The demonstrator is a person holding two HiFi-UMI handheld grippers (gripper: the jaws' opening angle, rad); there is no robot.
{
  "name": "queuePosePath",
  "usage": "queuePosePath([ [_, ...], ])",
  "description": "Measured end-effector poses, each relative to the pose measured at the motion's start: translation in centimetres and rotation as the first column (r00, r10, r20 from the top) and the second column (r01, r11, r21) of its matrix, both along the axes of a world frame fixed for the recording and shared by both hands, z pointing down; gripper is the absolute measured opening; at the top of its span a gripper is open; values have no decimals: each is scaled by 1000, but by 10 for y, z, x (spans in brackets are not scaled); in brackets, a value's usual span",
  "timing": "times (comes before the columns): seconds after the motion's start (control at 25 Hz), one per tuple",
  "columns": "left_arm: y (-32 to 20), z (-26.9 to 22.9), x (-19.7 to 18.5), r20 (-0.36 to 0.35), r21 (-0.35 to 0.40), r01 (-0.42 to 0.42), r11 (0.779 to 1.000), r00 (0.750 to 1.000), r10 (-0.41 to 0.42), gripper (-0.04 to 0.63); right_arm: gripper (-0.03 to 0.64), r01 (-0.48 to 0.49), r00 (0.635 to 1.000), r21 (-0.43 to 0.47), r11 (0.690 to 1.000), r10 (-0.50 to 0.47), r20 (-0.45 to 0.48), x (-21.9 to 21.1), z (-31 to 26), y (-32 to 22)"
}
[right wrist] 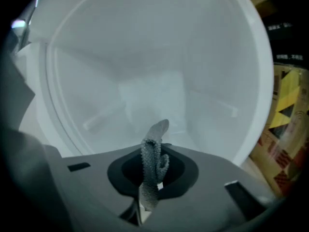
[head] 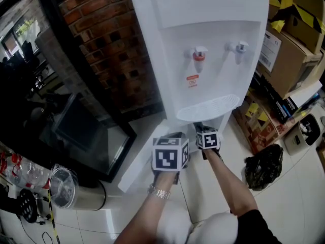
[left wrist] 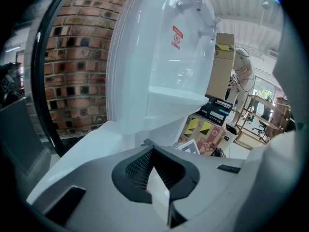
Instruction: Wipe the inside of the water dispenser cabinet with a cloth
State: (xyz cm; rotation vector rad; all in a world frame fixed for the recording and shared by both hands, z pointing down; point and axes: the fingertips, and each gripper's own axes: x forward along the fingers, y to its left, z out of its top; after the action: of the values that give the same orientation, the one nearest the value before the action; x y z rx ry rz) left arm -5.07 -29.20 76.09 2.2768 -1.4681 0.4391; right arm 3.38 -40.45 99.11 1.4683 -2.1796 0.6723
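Right tongs [right wrist: 150, 187]: clamped on the grey cloth [right wrist: 154, 151], facing the open cabinet [right wrist: 145, 66].
Left tongs [left wrist: 157, 192]: clenched, empty.
Progress: cloth not yet touching; the whole interior seems left to wipe.

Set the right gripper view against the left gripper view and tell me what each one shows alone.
Only the right gripper view: the grey cloth pinched in the right tongs, facing the white cabinet interior. Only the left gripper view: the brick wall, the taps, cardboard boxes, and the left tongs closed on nothing. Both: the white water dispenser.
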Motion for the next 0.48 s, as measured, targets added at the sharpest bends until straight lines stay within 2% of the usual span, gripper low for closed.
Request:
queuePosePath([
  [0.12,2,1,-1,4,-4,-5,1000,1000,5,0,23,153,986,13,988,-154,64,-54,3,10],
  [0.24,3,2,-3,6,-8,-10,1000,1000,10,0,23,238,971,22,971,-239,9,-76,9,16],
  [0.32,3,2,-3,10,-11,-15,1000,1000,15,0,23,218,976,-7,976,-218,-30,-65,22,14],
  [0.48,1,1,-3,4,-10,-12,1000,1000,12,0,23,73,995,-91,993,-79,-68,-5,48,5],
])
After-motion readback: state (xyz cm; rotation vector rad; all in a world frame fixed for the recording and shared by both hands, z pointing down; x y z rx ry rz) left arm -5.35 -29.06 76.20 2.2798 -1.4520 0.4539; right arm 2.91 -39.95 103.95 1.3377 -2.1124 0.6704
